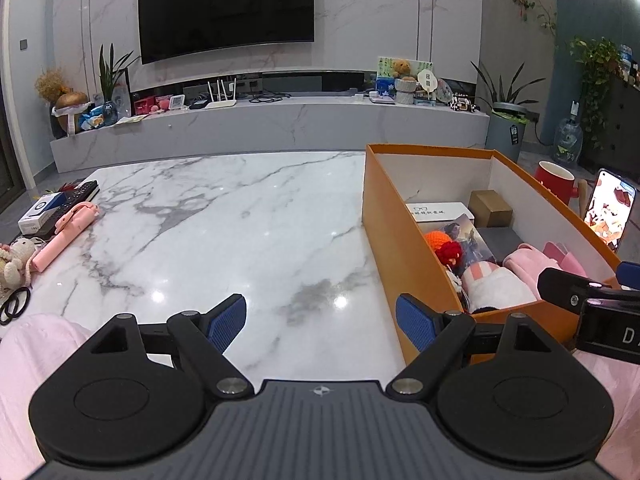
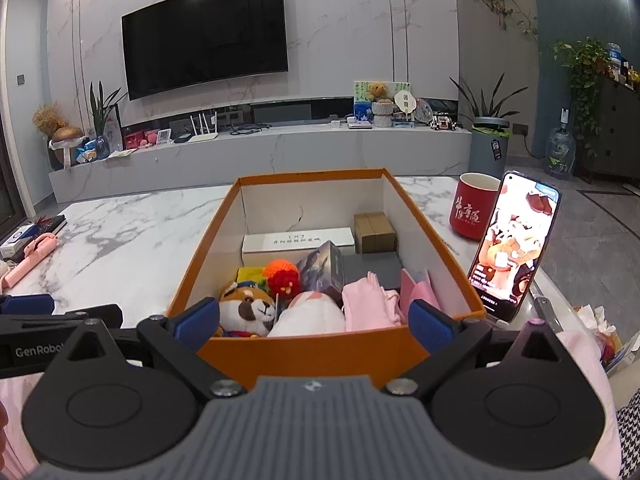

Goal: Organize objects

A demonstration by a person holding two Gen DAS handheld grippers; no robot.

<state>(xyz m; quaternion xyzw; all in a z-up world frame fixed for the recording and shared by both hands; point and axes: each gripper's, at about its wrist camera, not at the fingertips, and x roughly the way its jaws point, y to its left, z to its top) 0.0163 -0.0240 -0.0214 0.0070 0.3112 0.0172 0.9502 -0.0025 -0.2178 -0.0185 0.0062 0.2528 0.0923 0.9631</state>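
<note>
Both grippers are standing spread and empty. Left gripper is facing bare marble; the remaining pink selfie stick is lying far to its left at the table edge, long axis running diagonally away. Right gripper is hovering at the orange box, so the left appears nearer

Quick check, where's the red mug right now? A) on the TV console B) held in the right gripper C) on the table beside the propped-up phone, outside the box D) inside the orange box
C: the red mug stands on the marble table, between the orange box and the propped phone; the right gripper is open and empty.
</note>
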